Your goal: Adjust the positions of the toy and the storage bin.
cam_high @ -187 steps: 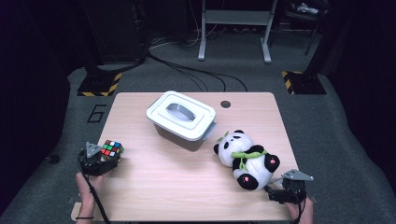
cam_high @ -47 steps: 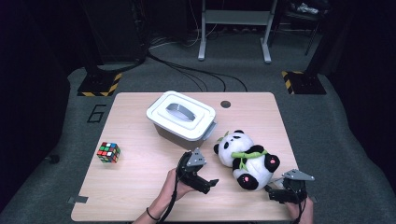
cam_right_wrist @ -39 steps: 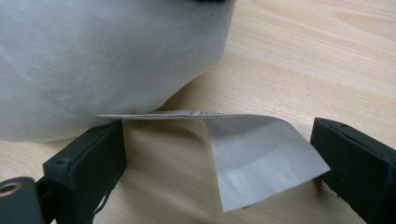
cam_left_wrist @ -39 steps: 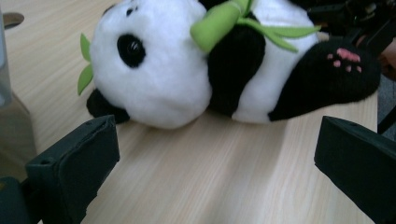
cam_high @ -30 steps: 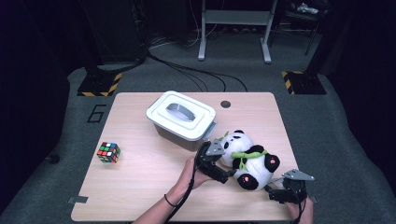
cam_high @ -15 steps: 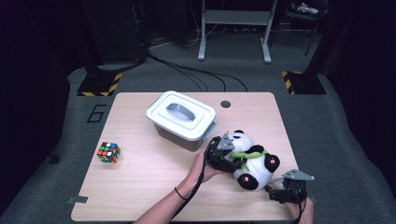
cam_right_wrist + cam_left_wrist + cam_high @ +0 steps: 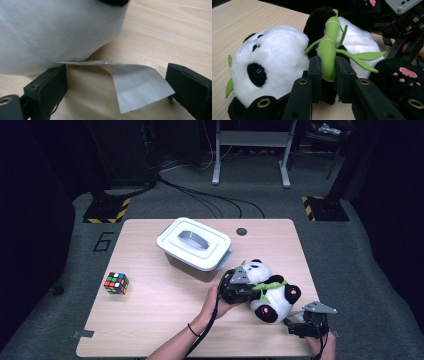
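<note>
left gripper (image 7: 328, 68): jaws pinched on panda's green bamboo stalk (image 7: 328, 47)
right gripper (image 7: 116, 82): jaws wide apart, white tag (image 7: 135, 82) between them, nothing held

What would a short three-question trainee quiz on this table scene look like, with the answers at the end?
1. True or false: the left gripper has its jaws on either side of the green bamboo stalk on the toy panda.
2. How do the right gripper jaws stand? A wide apart, B shut on the white tag, C shut on a paw.
3. Fill in: the colourful puzzle cube sits on the ____ near the left edge.

Key: 1 true. 2 A; the white tag lies between them, ungripped. 3 table.
</note>
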A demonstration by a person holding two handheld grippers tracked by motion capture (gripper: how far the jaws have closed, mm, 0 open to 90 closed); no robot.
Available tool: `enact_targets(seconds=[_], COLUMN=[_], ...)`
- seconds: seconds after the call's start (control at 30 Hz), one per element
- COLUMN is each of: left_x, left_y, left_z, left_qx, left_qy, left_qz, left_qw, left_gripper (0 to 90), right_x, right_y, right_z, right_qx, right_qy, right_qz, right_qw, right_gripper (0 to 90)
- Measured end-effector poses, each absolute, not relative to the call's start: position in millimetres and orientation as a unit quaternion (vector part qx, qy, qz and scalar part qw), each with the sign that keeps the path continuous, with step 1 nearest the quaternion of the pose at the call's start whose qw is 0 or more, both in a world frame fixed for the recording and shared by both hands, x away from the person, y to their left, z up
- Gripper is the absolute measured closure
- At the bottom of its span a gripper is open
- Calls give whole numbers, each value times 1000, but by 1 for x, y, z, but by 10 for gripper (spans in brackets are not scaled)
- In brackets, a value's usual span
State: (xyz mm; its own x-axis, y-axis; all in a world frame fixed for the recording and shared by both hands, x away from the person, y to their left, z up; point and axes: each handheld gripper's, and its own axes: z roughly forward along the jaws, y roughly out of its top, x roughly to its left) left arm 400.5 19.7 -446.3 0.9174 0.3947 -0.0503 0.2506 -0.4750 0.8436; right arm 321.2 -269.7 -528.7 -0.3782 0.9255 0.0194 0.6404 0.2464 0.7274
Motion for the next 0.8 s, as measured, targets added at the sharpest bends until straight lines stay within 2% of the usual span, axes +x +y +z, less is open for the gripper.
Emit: enact_targets(seconds=[0.4, 0.8], left_x=[391, 362], left_y=[26, 33], left_z=[-446, -443], left_qx=[852, 840], left_qy=[188, 196], left_qz=[79, 81], left_qw=[482, 500], left_gripper=[790, 792], right_x=[322, 321], right_y=[-270, -271], right_z=[-529, -529], right_qx=[515, 521], right_qy=[759, 755], right_qz=[335, 335], right_qw=[214, 216], right_gripper=[43, 54])
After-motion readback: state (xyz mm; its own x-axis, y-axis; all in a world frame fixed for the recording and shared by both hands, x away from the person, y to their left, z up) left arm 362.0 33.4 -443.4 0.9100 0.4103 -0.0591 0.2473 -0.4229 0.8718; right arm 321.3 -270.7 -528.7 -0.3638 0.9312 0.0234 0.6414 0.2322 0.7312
